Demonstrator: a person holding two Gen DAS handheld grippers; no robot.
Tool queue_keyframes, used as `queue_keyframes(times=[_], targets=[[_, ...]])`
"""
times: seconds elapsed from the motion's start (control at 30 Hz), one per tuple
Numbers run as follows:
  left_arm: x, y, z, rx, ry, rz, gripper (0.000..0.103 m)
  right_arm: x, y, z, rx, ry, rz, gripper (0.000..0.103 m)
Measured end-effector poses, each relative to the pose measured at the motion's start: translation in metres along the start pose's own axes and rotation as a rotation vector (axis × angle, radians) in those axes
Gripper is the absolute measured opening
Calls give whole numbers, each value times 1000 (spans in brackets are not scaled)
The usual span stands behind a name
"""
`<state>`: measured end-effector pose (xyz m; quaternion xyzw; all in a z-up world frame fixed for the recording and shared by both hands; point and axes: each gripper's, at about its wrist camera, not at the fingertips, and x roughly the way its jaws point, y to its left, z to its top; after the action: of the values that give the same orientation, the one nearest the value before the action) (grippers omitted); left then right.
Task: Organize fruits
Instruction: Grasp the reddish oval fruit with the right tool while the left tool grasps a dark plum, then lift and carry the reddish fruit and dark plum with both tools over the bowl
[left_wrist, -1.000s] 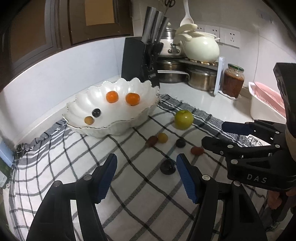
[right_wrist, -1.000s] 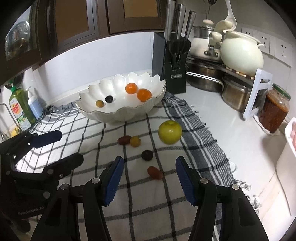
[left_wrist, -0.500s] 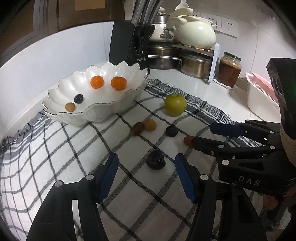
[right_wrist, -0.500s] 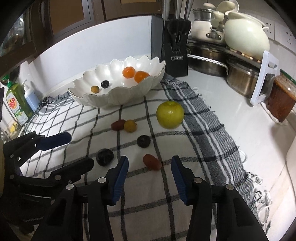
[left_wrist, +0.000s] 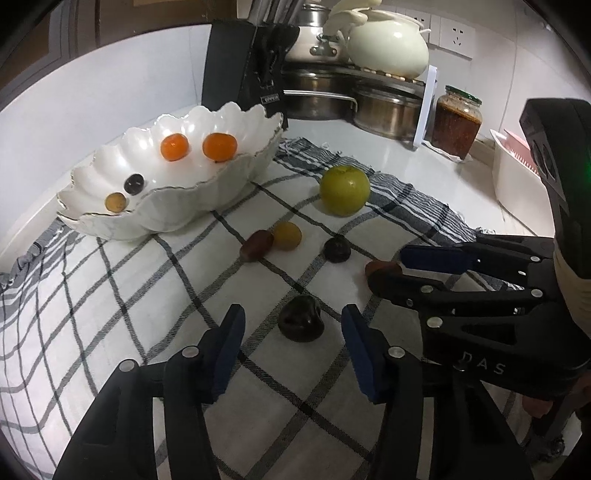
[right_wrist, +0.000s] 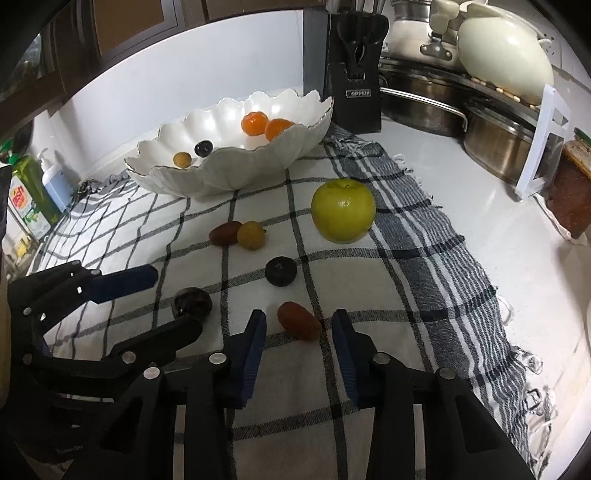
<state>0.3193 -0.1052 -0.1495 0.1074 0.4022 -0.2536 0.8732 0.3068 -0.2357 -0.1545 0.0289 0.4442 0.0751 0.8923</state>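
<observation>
On the checked cloth (left_wrist: 110, 295), a dark wrinkled plum (left_wrist: 301, 323) lies between the blue pads of my left gripper (left_wrist: 291, 314). Its jaws are closing and stand clear of the fruit. A red date (right_wrist: 299, 320) lies between the pads of my right gripper (right_wrist: 298, 319), also closing with small gaps either side. Farther back lie a green apple (right_wrist: 343, 210), a small dark fruit (right_wrist: 280, 271), a yellow fruit (right_wrist: 251, 235) and a brown date (right_wrist: 225, 232). The white scalloped bowl (left_wrist: 221, 177) holds two oranges and two small fruits.
A black knife block (left_wrist: 243, 70), steel pots (left_wrist: 388, 110) and a cream pot stand behind the bowl. A jar (left_wrist: 458, 125) and a white-pink rack (left_wrist: 517, 177) sit at the right. Soap bottles (right_wrist: 33, 199) stand at the cloth's far left.
Both grippers have sunk toward the cloth and tipped downward. Their jaws have narrowed, and the plum and the red date now sit between the pads.
</observation>
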Motion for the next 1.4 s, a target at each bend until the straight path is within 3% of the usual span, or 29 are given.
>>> queue_keyframes(times=[0.43, 1.0, 1.4], targets=[[14, 3, 0, -35, 44, -50, 28, 10, 0, 2, -1, 13, 10, 27], [-10, 10, 4, -91, -14, -49, 27, -15, 5, 4, -7, -37, 8, 25], [-44, 28, 17, -145, -96, 1, 27, -49, 23, 23, -28, -145, 47, 25]])
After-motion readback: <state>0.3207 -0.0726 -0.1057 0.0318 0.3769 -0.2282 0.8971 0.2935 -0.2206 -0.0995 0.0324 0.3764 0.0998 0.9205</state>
